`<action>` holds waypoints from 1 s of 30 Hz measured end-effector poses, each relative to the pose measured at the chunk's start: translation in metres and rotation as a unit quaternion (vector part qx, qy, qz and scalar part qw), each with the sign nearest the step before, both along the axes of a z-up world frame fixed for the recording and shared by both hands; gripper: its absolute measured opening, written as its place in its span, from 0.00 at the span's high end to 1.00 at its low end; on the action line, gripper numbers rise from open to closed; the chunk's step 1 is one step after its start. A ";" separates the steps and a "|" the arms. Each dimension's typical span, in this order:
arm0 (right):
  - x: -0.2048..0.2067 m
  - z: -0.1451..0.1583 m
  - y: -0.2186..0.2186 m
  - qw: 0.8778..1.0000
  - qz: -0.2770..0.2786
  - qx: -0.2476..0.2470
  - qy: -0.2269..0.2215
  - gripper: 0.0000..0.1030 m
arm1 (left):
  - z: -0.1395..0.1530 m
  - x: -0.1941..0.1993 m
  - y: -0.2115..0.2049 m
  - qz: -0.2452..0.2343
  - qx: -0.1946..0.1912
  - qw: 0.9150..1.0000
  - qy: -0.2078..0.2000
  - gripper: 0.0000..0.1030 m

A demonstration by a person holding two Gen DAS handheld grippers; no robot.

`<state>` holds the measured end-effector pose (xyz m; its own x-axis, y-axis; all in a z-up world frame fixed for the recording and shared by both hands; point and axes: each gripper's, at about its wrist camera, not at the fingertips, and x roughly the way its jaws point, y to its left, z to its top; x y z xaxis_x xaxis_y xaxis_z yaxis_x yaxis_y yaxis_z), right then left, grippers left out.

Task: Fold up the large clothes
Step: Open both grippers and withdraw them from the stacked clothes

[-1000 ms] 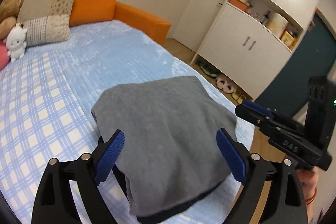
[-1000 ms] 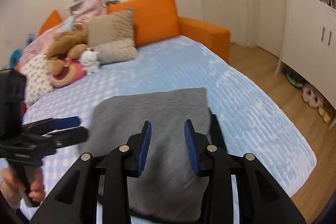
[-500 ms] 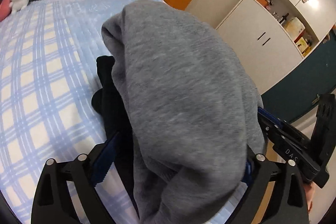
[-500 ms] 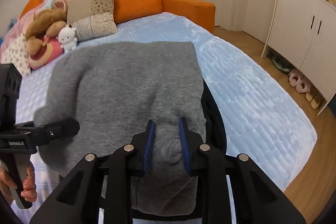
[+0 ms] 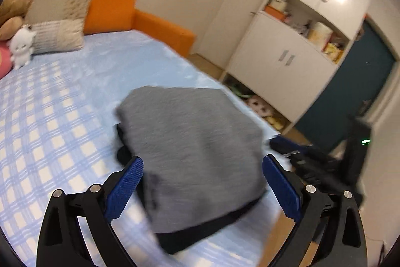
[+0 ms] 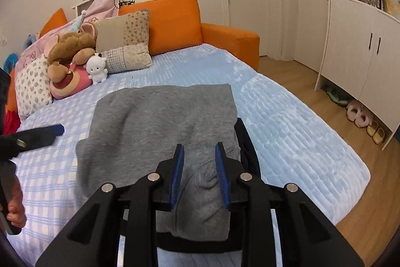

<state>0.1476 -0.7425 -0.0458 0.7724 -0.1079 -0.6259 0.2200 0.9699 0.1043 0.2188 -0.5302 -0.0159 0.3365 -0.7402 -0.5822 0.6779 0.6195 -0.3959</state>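
A folded grey garment lies on the blue checked bed cover, on top of a black garment that shows at its edges. My left gripper is open, its blue pads either side of the grey bundle's near end. In the right wrist view the grey garment fills the middle of the bed. My right gripper has its jaws part open around a raised fold at the garment's near edge; the pads look apart from the cloth. The left gripper shows at the left edge there.
Pillows and plush toys are piled at the head of the bed against an orange sofa back. White cupboards stand on the right, with slippers on the wooden floor. The bed edge is close on the right.
The grey garment was lifted up close to the left camera half a second ago; now it lies flat on the bed. My right jaws have widened. The left gripper has drawn back.
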 end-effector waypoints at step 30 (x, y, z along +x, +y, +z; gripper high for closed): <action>-0.125 0.009 0.069 0.994 -0.034 -0.037 -0.094 0.15 | 0.003 -0.156 0.014 0.180 0.089 0.966 -0.162 0.03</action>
